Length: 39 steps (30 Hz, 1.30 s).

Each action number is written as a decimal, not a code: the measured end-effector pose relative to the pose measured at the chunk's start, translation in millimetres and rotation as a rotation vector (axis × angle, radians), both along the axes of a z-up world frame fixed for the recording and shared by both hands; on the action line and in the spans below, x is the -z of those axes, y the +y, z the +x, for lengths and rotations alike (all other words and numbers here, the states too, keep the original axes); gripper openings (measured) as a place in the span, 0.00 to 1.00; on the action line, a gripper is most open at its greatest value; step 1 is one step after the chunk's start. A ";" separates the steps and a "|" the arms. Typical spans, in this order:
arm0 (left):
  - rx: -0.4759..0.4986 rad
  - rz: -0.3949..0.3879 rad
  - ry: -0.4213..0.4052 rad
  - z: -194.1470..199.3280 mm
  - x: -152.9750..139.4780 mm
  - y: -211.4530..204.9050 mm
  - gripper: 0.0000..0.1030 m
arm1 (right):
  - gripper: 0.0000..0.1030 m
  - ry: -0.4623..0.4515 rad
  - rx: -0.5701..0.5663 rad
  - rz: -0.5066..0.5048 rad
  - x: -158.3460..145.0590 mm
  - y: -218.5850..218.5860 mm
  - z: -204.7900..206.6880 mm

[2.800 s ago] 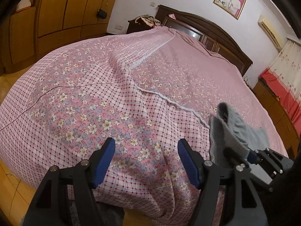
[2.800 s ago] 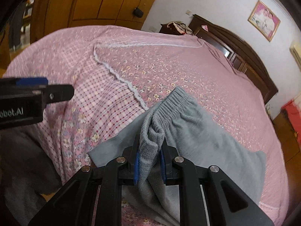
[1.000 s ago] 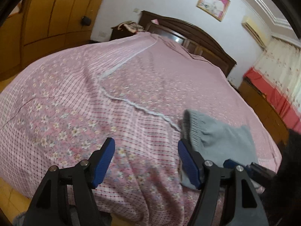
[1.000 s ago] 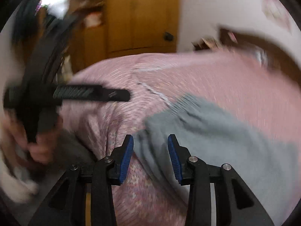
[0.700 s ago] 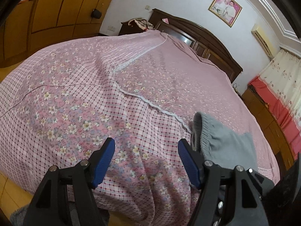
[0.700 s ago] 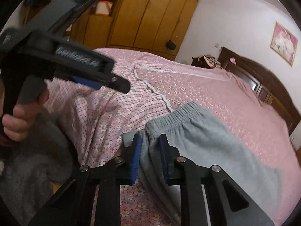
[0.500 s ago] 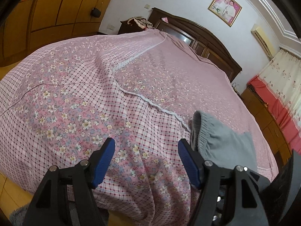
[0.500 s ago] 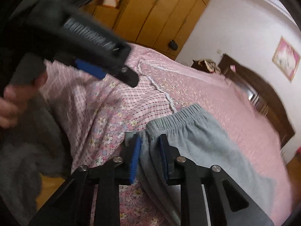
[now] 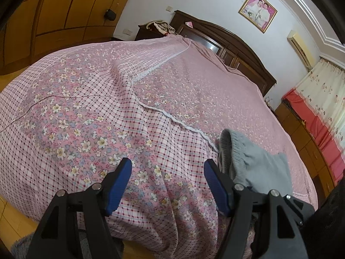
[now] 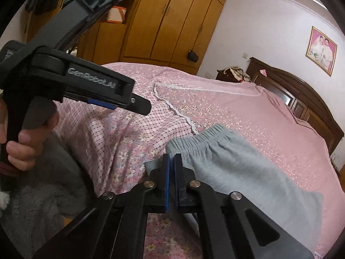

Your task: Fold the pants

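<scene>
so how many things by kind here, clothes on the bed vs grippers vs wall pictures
grey pants: 1
grippers: 2, the left gripper and the right gripper
framed picture: 1
total: 4

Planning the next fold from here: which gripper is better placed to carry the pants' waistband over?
Right. The right gripper has pinched shut at the waistband corner of the grey pants, apparently on the fabric. The left gripper is open above bare bedspread, beside the pants.

grey pants on pink bed
</scene>
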<state>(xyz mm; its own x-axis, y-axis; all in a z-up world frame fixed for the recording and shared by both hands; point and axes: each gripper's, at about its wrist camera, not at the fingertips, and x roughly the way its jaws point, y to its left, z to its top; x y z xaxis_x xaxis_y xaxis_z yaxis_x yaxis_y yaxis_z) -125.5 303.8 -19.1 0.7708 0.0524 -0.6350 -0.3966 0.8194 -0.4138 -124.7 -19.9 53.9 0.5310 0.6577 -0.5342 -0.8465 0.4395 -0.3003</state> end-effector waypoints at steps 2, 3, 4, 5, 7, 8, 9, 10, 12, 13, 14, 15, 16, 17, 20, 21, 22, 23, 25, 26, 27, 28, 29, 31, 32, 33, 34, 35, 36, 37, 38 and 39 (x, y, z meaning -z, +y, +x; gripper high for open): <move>0.002 0.008 0.000 -2.1 1.0 1.5 0.71 | 0.04 0.003 -0.004 0.023 -2.6 -5.4 -9.4; 0.002 0.011 0.000 -2.3 1.1 1.2 0.71 | 0.04 0.014 -0.010 0.032 -5.5 -6.1 -9.9; 0.002 0.011 0.001 -2.4 0.5 1.1 0.71 | 0.04 0.014 -0.011 0.033 -5.5 -6.9 -10.9; 0.003 0.010 0.002 -2.3 0.8 1.2 0.71 | 0.04 0.013 -0.015 0.026 -2.9 -5.3 -10.8; 0.004 0.009 0.004 -2.1 1.8 0.9 0.71 | 0.04 0.027 -0.021 -0.016 10.1 1.3 -7.5; 0.006 0.010 0.004 -1.8 1.8 0.4 0.71 | 0.05 0.036 -0.024 -0.028 15.1 2.9 -6.7; 0.008 0.013 0.005 -1.1 1.9 -1.4 0.71 | 0.07 0.042 -0.023 -0.040 19.7 4.1 -6.6; 0.009 0.015 0.007 0.1 1.4 -2.6 0.71 | 0.08 0.037 -0.017 -0.040 22.2 4.5 -8.1; 0.012 0.026 0.016 1.9 1.8 -4.8 0.71 | 0.20 0.042 -0.024 -0.022 17.7 2.1 -11.0; 0.013 0.028 0.019 2.4 1.4 -5.6 0.71 | 0.21 0.068 -0.037 0.004 11.0 -1.3 -11.0; 0.014 0.031 0.021 3.1 1.3 -6.8 0.71 | 0.22 0.097 -0.047 0.029 5.7 -5.0 -8.4; 0.016 0.032 0.019 3.6 0.8 -7.5 0.71 | 0.22 0.145 -0.057 0.074 -2.7 -12.1 -4.5; 0.018 0.032 0.014 4.7 -0.3 -8.3 0.71 | 0.22 0.190 -0.057 0.118 -10.9 -20.1 0.7; 0.021 0.031 0.010 5.4 -1.5 -8.9 0.71 | 0.22 0.236 -0.039 0.159 -19.6 -30.2 8.2; 0.055 0.051 -0.011 12.7 -13.2 -18.8 0.71 | 0.24 0.353 0.047 0.256 -39.8 -68.2 38.6; 0.069 0.068 -0.019 17.4 -20.4 -26.4 0.71 | 0.24 0.403 0.085 0.286 -44.5 -87.2 53.3; 0.098 0.084 -0.034 23.6 -29.6 -36.1 0.71 | 0.24 0.439 0.116 0.306 -46.4 -102.9 64.8; 0.131 0.092 -0.046 30.4 -37.4 -45.4 0.71 | 0.24 0.458 0.145 0.323 -46.5 -116.6 72.8; 0.206 0.094 -0.058 48.3 -51.1 -66.9 0.72 | 0.24 0.509 0.218 0.372 -43.4 -151.5 90.4; 0.234 0.091 -0.057 55.2 -52.9 -73.9 0.75 | 0.24 0.554 0.256 0.402 -38.5 -168.9 97.8; 0.283 0.082 -0.050 68.1 -54.3 -86.5 0.76 | 0.24 0.617 0.305 0.458 -29.4 -191.6 107.6; 0.321 0.077 -0.046 78.0 -53.1 -95.5 0.76 | 0.24 0.668 0.340 0.504 -19.2 -209.3 115.7; 0.350 0.079 -0.036 89.3 -49.0 -104.9 0.76 | 0.24 0.706 0.379 0.533 -9.9 -223.3 121.3; 0.348 0.120 0.045 106.6 -29.5 -119.4 0.76 | 0.21 0.795 0.491 0.542 20.5 -249.3 133.7; 0.326 0.148 0.109 112.3 -13.7 -124.2 0.75 | 0.01 0.845 0.523 0.538 33.3 -257.8 139.6; 0.315 0.173 0.148 112.3 -2.1 -126.8 0.71 | 0.00 0.913 0.541 0.552 48.0 -266.3 144.8; 0.310 0.201 0.165 110.5 4.2 -130.6 0.68 | 0.00 0.996 0.527 0.617 57.6 -276.0 150.3; 0.308 0.258 0.179 107.4 8.5 -136.3 0.68 | 0.00 1.051 0.530 0.660 60.7 -282.9 155.3; 0.319 0.338 0.195 104.7 10.1 -146.8 0.68 | 0.00 1.091 0.538 0.671 60.7 -285.8 158.6; 0.334 0.410 0.218 104.7 11.1 -156.6 0.68 | 0.00 1.118 0.546 0.668 56.9 -287.4 161.7; 0.353 0.507 0.244 105.2 10.8 -169.1 0.69 | 0.00 1.118 0.550 0.667 52.5 -289.1 162.6; 0.353 0.552 0.259 106.4 8.7 -174.9 0.69 | 0.03 1.100 0.549 0.670 44.5 -291.2 163.4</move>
